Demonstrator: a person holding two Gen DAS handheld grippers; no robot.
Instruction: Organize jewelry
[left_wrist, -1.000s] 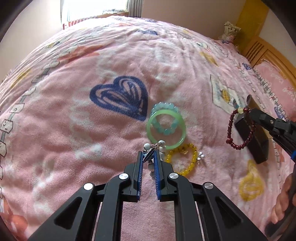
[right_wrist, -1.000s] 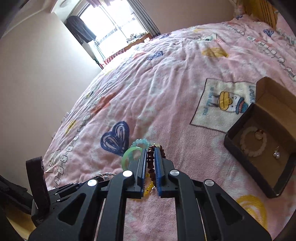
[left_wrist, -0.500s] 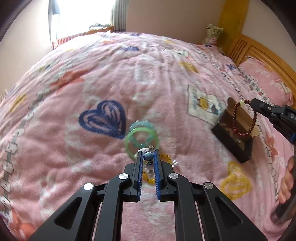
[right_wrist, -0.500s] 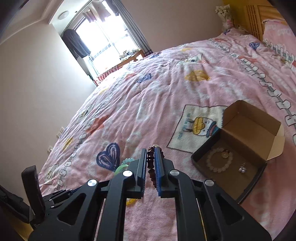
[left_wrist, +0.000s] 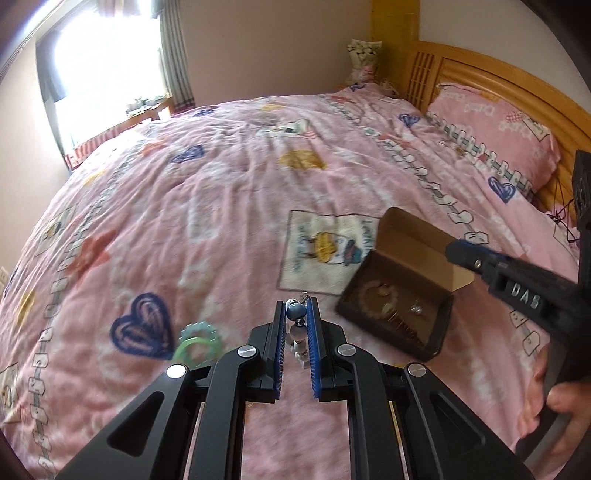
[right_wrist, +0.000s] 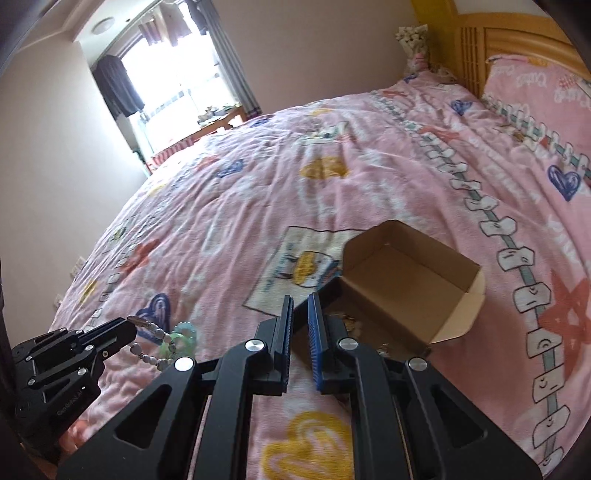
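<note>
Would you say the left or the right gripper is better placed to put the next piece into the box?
Left. The left gripper is shut on the beaded bracelet, beside the box; the right gripper is open and empty above it.

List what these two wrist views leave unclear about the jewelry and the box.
- Box contents: right wrist view, near half hidden behind the right gripper.
- Same contents: left wrist view, motion-blurred; pieces cannot be counted.
- Beaded strand in the left gripper: lower end hidden between the fingers.
- Green bangle: blurred, partly behind that gripper.
</note>
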